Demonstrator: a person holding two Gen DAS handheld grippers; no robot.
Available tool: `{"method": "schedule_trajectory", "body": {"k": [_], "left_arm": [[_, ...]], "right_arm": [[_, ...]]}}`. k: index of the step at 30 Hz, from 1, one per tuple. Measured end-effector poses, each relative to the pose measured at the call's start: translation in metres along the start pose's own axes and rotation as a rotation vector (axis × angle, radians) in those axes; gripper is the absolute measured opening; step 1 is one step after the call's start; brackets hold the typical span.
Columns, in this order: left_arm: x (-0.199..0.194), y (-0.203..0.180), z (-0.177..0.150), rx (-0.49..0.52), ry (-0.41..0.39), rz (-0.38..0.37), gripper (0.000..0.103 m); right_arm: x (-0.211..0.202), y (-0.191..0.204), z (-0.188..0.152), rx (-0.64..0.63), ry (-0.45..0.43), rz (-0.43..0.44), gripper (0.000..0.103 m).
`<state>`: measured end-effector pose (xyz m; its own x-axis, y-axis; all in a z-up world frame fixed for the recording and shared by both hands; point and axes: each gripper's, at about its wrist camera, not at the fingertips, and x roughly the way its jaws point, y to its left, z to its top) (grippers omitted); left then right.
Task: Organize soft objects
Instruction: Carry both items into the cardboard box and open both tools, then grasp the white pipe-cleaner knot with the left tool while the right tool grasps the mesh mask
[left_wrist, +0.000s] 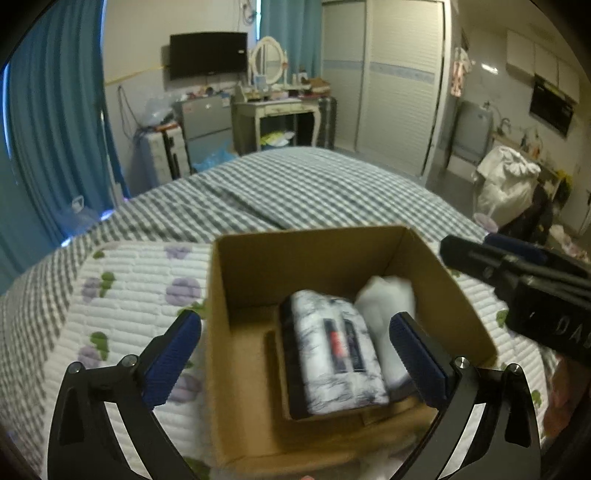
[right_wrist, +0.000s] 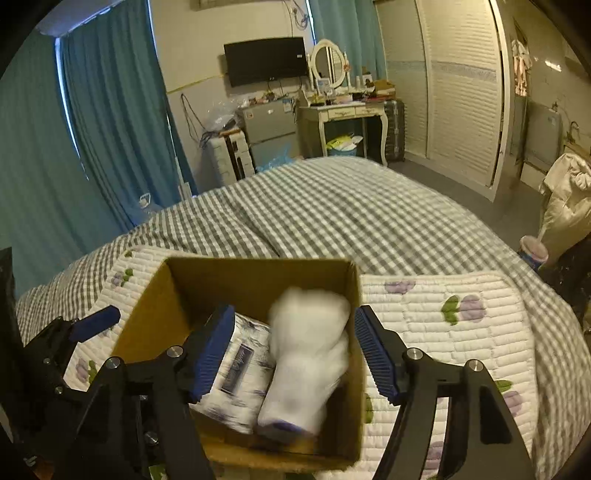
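An open cardboard box (left_wrist: 306, 254) (right_wrist: 258, 275) sits on a quilted floral mat on the bed. Inside lie a white-and-grey patterned wrapped pack (left_wrist: 332, 354) (right_wrist: 240, 373) and a white soft sock-like bundle (left_wrist: 388, 295) (right_wrist: 310, 354), which looks blurred. My left gripper (left_wrist: 295, 354) is open and empty above the box's near side. My right gripper (right_wrist: 291, 350) is open above the box, with the white bundle between and below its fingers, apart from them. The right gripper also shows at the right of the left wrist view (left_wrist: 517, 273).
The floral mat (left_wrist: 140, 291) (right_wrist: 443, 317) lies over a grey checked bedspread (left_wrist: 295, 188) (right_wrist: 351, 214). Beyond the bed stand blue curtains, a wall TV, a small fridge, a dressing table and white wardrobe doors. A white bag (left_wrist: 506, 184) stands on the right.
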<state>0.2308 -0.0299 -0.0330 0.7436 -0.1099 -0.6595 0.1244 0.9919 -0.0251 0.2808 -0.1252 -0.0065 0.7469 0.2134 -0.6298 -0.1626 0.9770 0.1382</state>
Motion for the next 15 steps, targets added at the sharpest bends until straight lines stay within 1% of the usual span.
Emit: {"method": "schedule_trajectory", "body": {"k": [3,5,9,11,12,13,15], "left_arm": [[-0.032,0.004,0.007,-0.009,-0.021,-0.007,0.103],[-0.06,0.007,0.012,-0.009,-0.055,0.002,0.103],[-0.127,0.014,0.02,-0.003,-0.131,0.01,0.103],[-0.164,0.017,0.02,-0.005,-0.171,0.008,0.103],[-0.183,0.018,0.018,0.003,-0.194,0.006,0.103],[-0.197,0.02,0.014,0.012,-0.214,0.011,0.103],[-0.222,0.024,0.004,0.026,-0.243,0.025,0.103]], "right_arm": [[-0.037,0.007,0.01,-0.015,-0.033,-0.023,0.069],[-0.066,0.012,0.017,-0.024,-0.058,-0.044,0.07],[-0.137,0.026,0.029,-0.036,-0.119,-0.082,0.076],[-0.173,0.034,0.029,-0.038,-0.135,-0.095,0.082],[-0.192,0.039,0.027,-0.044,-0.147,-0.098,0.087],[-0.203,0.042,0.025,-0.05,-0.153,-0.102,0.092],[-0.233,0.051,0.015,-0.068,-0.16,-0.129,0.097]]}}
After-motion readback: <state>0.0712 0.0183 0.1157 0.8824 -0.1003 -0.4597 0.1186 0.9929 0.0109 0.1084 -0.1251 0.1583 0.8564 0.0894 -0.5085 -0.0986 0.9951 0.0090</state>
